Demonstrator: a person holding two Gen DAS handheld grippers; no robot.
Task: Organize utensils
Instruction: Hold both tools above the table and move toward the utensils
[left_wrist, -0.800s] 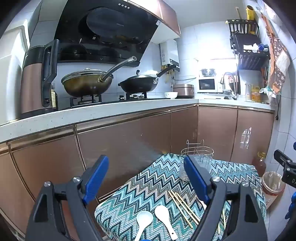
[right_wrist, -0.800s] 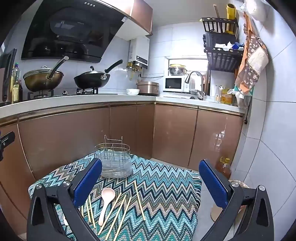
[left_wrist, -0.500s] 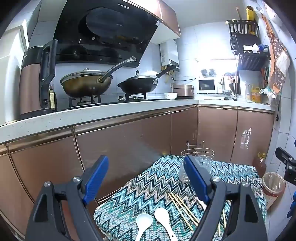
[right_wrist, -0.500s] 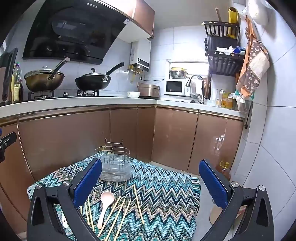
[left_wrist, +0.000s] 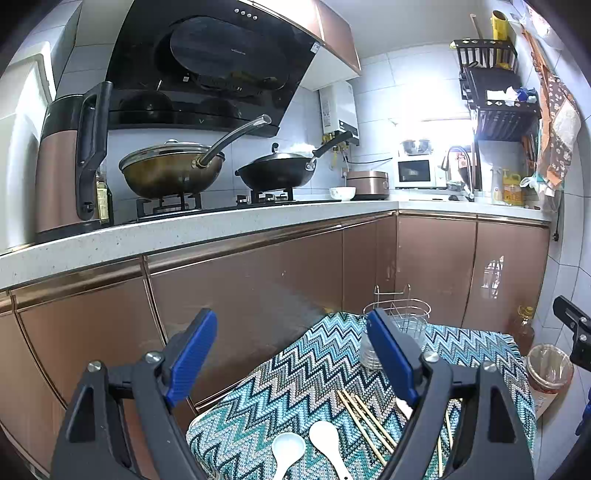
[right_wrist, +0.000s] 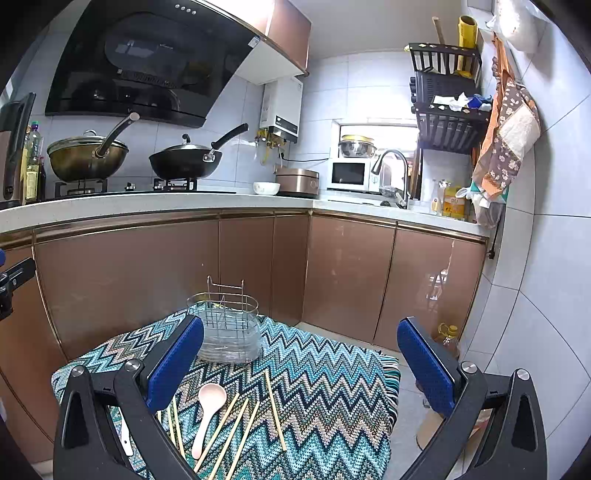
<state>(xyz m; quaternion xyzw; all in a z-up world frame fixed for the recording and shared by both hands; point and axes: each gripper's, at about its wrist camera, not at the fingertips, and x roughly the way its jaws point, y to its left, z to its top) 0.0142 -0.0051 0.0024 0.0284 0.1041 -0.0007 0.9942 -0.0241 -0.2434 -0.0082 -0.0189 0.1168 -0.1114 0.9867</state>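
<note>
- Hanging in the air above the zigzag cloth, the right gripper has its blue pads far apart and nothing between them.
- The left gripper is wide open too, and it holds nothing.
- A wire utensil holder stands upright at the far end of the cloth (it looks empty, though the wires make that hard to tell).
- A pink spoon lies flat on the cloth, nearer the camera than the holder.
- Wooden chopsticks lie spread out just beside the spoon, some touching each other.
- In the left view, two white spoons lie side by side near the front edge of the cloth.
- Behind it all, two pans sit on the stove.
</note>
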